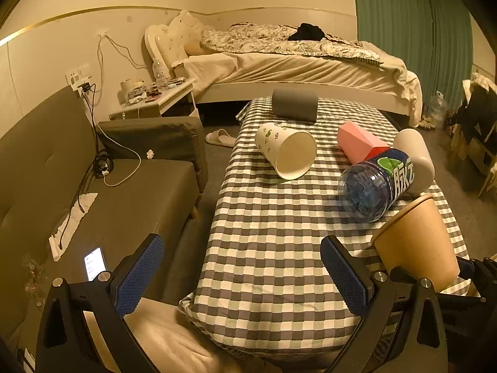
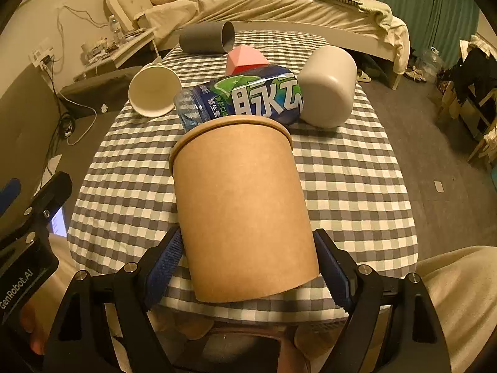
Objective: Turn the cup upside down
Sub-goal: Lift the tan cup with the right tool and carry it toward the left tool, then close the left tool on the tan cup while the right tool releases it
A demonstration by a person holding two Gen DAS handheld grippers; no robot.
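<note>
Kraft paper cup [image 2: 245, 208] is clamped between the blue pads of the right gripper [image 2: 248, 267], held above the near edge of the checkered table [image 2: 357, 186], base toward the camera, rim tilted away. Left gripper [image 1: 242, 276] hangs spread apart with nothing between its fingers, over the table's near-left corner. Blue-labelled bottle [image 2: 248, 99] lies on its side just beyond the cup.

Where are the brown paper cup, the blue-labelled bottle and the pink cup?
brown paper cup [image 2: 242, 205], right wrist view, middle of its side wall.
blue-labelled bottle [image 2: 264, 96], right wrist view, on its label.
pink cup [image 1: 357, 141], left wrist view, its side.
</note>
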